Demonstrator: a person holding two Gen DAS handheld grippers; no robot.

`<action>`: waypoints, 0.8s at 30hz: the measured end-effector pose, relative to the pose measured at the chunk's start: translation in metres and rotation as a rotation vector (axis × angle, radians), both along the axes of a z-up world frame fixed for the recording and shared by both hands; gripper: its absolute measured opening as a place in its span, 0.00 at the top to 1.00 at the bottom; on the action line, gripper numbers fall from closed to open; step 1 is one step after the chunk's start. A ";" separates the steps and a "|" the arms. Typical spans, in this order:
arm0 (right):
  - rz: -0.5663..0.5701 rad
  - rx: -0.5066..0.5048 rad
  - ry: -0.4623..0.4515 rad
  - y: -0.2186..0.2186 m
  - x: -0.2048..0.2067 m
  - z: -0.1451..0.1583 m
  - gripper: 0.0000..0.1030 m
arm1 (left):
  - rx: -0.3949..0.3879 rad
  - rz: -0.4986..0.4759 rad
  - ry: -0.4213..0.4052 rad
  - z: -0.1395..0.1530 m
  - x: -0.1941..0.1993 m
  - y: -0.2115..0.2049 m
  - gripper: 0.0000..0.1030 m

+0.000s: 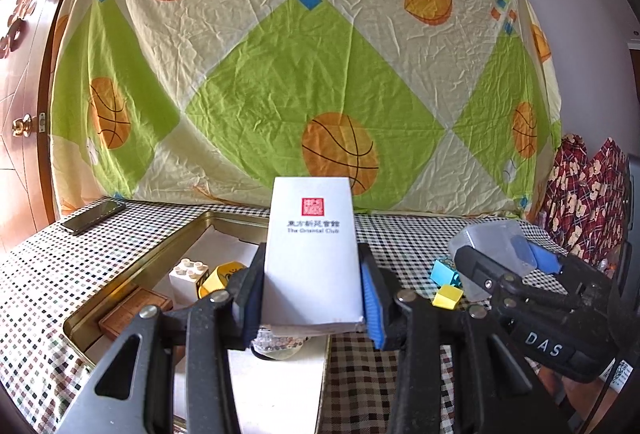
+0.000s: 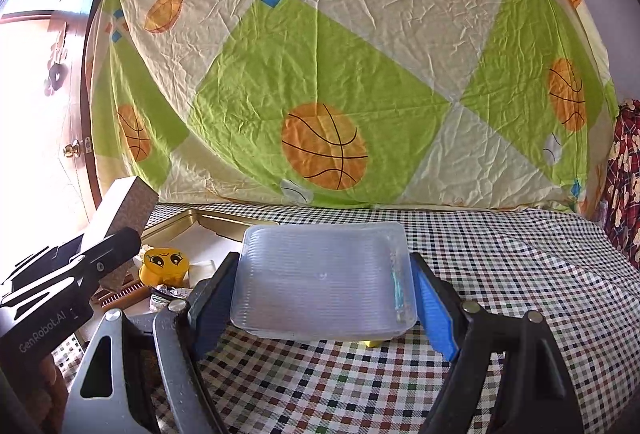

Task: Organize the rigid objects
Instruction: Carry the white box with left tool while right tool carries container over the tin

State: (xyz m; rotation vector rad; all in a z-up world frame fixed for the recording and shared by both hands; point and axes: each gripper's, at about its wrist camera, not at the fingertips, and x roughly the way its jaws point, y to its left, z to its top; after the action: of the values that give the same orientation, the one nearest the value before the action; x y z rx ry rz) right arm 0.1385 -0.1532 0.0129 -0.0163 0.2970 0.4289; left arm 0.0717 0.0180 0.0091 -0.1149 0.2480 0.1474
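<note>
My left gripper (image 1: 310, 298) is shut on a white box (image 1: 312, 254) with a red seal, held upright above the gold tray (image 1: 176, 234). The box also shows in the right wrist view (image 2: 124, 210) at the left. My right gripper (image 2: 320, 298) is shut on a clear plastic lid-like container (image 2: 324, 282), held above the checked cloth; it also shows in the left wrist view (image 1: 496, 250). In the tray lie a white toy brick (image 1: 189, 274), a yellow face-printed toy (image 2: 165, 266), a wooden block (image 1: 134, 308) and a foil-like item (image 1: 276, 344).
A blue block (image 1: 444, 272) and a yellow block (image 1: 448, 296) lie on the checked tablecloth (image 2: 500, 274) right of the tray. A black phone (image 1: 93, 216) lies at the back left. A patterned sheet (image 1: 304, 74) hangs behind; a wooden door (image 1: 20, 114) stands left.
</note>
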 end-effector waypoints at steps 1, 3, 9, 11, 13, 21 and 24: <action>0.002 0.000 -0.001 0.001 0.000 0.000 0.20 | -0.001 0.001 0.000 0.000 0.000 0.001 0.61; 0.006 -0.003 -0.004 0.004 -0.002 0.000 0.20 | -0.002 0.005 -0.001 -0.001 -0.001 0.003 0.61; 0.017 -0.005 -0.007 0.011 -0.004 0.000 0.20 | -0.008 0.018 -0.007 -0.001 -0.004 0.011 0.61; 0.021 -0.008 -0.007 0.013 -0.004 0.000 0.20 | -0.013 0.020 -0.006 -0.001 -0.004 0.013 0.61; 0.025 -0.008 -0.008 0.015 -0.005 -0.001 0.20 | -0.016 0.022 -0.008 -0.001 -0.005 0.015 0.61; 0.060 -0.014 -0.004 0.030 -0.008 -0.002 0.20 | -0.024 0.036 -0.004 -0.001 -0.007 0.026 0.61; 0.072 -0.017 -0.006 0.036 -0.010 -0.002 0.20 | -0.030 0.044 -0.002 -0.001 -0.008 0.032 0.61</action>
State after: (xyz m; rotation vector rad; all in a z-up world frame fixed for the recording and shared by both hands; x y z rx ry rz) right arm 0.1287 -0.1170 0.0109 -0.0449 0.2951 0.4975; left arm 0.0639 0.0498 0.0084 -0.1500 0.2463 0.1875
